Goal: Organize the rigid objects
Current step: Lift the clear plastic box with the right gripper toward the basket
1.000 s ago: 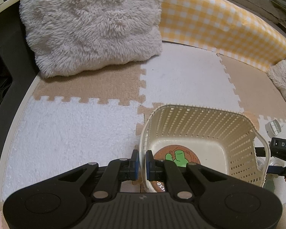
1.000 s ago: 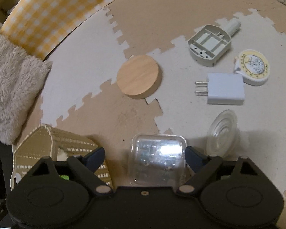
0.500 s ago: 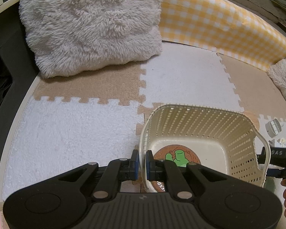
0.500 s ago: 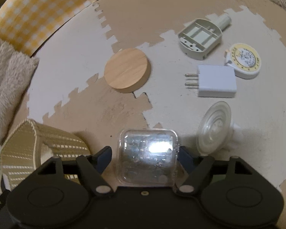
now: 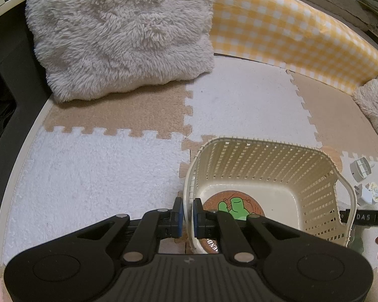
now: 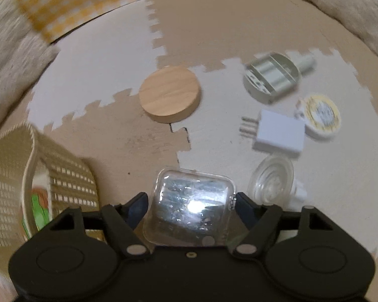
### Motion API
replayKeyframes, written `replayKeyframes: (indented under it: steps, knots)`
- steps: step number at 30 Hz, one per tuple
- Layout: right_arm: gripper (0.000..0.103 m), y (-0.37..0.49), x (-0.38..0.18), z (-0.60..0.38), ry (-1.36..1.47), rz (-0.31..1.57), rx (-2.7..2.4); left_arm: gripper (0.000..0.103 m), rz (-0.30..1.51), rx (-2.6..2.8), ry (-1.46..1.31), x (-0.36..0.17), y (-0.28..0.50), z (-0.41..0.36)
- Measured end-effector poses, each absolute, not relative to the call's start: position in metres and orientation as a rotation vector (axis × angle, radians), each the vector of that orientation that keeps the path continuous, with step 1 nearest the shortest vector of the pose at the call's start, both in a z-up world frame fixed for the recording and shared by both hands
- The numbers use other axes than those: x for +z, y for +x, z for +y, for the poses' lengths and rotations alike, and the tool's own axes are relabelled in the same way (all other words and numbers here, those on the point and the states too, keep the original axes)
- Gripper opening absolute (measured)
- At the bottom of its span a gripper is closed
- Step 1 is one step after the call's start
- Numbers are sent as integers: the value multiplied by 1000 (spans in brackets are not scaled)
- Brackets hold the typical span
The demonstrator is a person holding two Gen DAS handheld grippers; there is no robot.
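Currently the left gripper (image 5: 185, 212) is pinched onto the near wall of the cream basket (image 5: 277, 148), one pad outside, one inside, which braces it. The basket sits on the foam mat (image 5: 100, 166), and a cork coaster with a green print (image 5: 235, 207) already lies flat on its bottom. Best to keep that pinch steady so the basket does not slide when something drops in.

Moving right, the right gripper (image 6: 189, 202) straddles the clear plastic case (image 6: 189, 201), which lies on the mat just beside the basket's right side. Its jaws are closing with the case between them; the view is motion-blurred, so firm pad contact cannot be confirmed.

For a good grasp:
- The case is glossy and probably slick, so the pads should land squarely on its two opposite flat sides, not on the rounded corners.
- The wrist should be level across the case before the squeeze finishes; a skewed pinch may pop it out.
- The lift should go straight up, clear the basket rim, then release low beside the coaster.

Further right on the mat: wooden disc (image 6: 170, 94), grey round holder (image 6: 271, 76), white plug adapter (image 6: 279, 132), yellow-rimmed tape measure (image 6: 321, 113), and clear suction cup (image 6: 272, 181). The suction cup sits near the right jaw, so that finger should avoid nudging it.
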State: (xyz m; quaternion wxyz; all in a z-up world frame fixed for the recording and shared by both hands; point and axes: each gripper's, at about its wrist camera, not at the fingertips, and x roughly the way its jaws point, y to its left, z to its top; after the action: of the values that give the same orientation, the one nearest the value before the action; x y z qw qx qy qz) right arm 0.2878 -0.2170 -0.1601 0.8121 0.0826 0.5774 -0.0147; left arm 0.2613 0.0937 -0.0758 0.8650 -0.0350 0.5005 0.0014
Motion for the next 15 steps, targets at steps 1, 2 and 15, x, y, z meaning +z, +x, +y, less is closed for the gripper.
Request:
replayKeyframes:
  steps: [1,2,15]
  knots:
    - [76,289,-159,-215,131,1224,-13,8,1049,3,-73,-76,261,94]
    - [76,290,-158,-214,93,1215,6,8,1049,3,-75,-76,261,94]
    - [83,293,-154,-203,-83,1153,201,8,1049,2,-76,-76,261,94]
